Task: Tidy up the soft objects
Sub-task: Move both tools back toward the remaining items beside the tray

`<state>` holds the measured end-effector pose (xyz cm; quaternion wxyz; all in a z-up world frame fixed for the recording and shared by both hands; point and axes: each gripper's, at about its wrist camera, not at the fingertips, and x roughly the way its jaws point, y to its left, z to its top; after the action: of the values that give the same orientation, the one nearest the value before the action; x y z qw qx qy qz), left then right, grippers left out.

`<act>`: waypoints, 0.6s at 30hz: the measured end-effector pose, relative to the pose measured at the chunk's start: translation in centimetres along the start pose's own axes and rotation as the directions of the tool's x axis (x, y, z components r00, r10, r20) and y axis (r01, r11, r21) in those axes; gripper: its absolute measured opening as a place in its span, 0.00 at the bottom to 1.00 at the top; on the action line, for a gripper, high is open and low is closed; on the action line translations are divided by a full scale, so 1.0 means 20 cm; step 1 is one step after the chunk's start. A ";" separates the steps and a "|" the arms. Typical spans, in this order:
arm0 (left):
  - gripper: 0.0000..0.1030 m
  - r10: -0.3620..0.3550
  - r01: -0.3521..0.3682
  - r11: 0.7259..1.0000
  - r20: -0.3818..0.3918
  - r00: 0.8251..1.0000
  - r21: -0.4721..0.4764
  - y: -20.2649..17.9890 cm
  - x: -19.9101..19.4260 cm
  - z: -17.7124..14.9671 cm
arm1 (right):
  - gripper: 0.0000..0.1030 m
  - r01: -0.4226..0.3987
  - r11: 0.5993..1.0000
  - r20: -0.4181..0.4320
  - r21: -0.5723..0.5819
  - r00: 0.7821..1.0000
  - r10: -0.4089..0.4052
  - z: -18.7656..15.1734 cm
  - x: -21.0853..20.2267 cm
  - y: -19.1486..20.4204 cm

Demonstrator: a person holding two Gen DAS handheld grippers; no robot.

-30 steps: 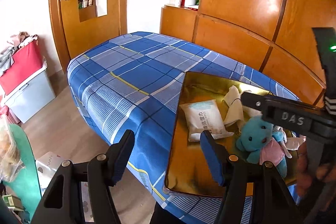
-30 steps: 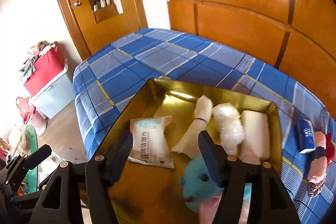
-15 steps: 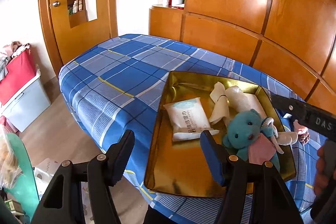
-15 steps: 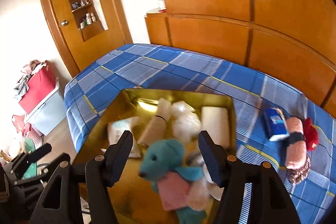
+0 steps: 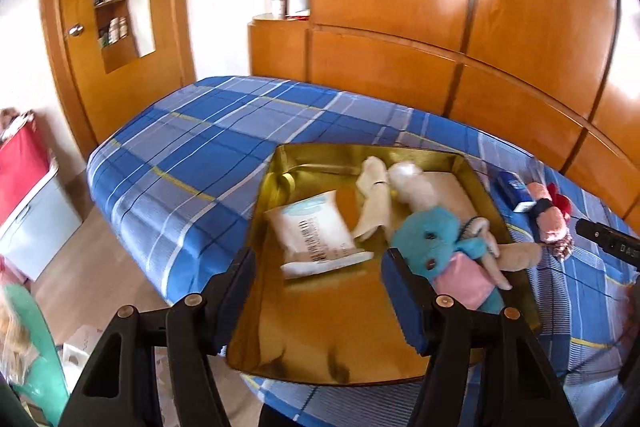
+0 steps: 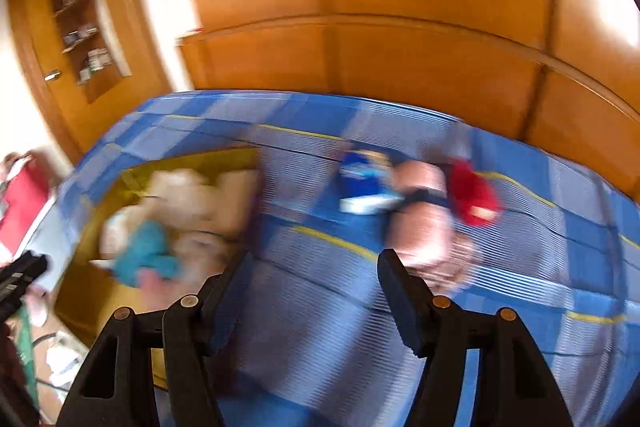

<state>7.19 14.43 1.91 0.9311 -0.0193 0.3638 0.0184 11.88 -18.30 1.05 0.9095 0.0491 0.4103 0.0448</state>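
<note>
Clearly the pink rolled cloth (image 6: 424,211) is the likely next pick: it lies on the plaid bedspread (image 6: 560,267) outside the gold tray (image 5: 360,343), between a blue packet (image 6: 362,187) and a red soft thing (image 6: 474,199), long axis running away from the viewer. The right gripper (image 6: 314,291) hangs above the bed just short of it, jaws apart and empty; it needs to line up across the roll. The left gripper (image 5: 318,287), equally unclenched, hovers over the tray beside the teal bear (image 5: 440,239).

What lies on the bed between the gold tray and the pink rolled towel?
A blue tissue packet lies between the gold tray and the pink rolled towel; the left wrist view shows it most clearly.
</note>
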 end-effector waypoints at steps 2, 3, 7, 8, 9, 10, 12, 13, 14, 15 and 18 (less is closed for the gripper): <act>0.64 -0.019 0.019 1.000 0.006 1.000 0.026 -0.06 -0.01 0.02 | 0.64 0.063 0.997 -0.012 0.049 0.998 -0.062 -0.02 -0.01 -0.17; 0.64 -0.035 0.035 0.999 0.007 0.999 0.042 -0.09 -0.01 0.03 | 0.64 0.087 0.994 -0.017 0.065 0.996 -0.087 -0.03 -0.01 -0.24; 0.64 -0.096 0.094 0.989 0.010 0.995 0.110 -0.28 -0.02 0.09 | 0.64 0.181 0.977 -0.044 0.114 0.983 -0.177 -0.10 -0.02 -0.48; 0.66 -0.110 0.108 0.987 0.007 0.994 0.123 -0.31 -0.02 0.10 | 0.64 0.201 0.972 -0.055 0.121 0.979 -0.195 -0.12 -0.01 -0.53; 0.66 -0.132 0.130 0.981 0.003 0.991 0.142 -0.36 -0.02 0.11 | 0.64 0.213 0.969 -0.063 0.122 0.977 -0.206 -0.14 -0.01 -0.56; 0.66 -0.147 0.145 0.976 -0.001 0.989 0.162 -0.42 -0.02 0.12 | 0.64 0.228 0.966 -0.073 0.121 0.973 -0.221 -0.17 0.01 -0.60; 0.67 -0.173 0.170 0.963 -0.006 0.985 0.208 -0.53 -0.02 0.16 | 0.64 0.241 0.962 -0.085 0.127 0.969 -0.231 -0.21 0.03 -0.64; 0.68 -0.189 0.188 0.957 -0.014 0.982 0.223 -0.58 -0.01 0.17 | 0.64 0.240 0.961 -0.092 0.139 0.969 -0.228 -0.23 0.04 -0.66; 0.70 -0.206 0.207 0.951 -0.027 0.978 0.230 -0.63 0.00 0.19 | 0.64 0.237 0.960 -0.096 0.148 0.970 -0.224 -0.25 0.04 -0.68; 0.70 -0.223 0.227 0.946 -0.044 0.974 0.233 -0.68 0.02 0.21 | 0.64 0.233 0.959 -0.099 0.160 0.971 -0.219 -0.26 0.05 -0.70; 0.70 -0.257 0.271 0.930 -0.086 0.963 0.248 -0.84 0.08 0.26 | 0.64 0.211 0.958 -0.084 0.191 0.976 -0.198 -0.25 0.04 -0.73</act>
<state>12.68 -2.02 4.94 0.9099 0.0527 0.3813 -0.1549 9.20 -32.45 -4.61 0.8861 0.0957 0.4446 -0.0894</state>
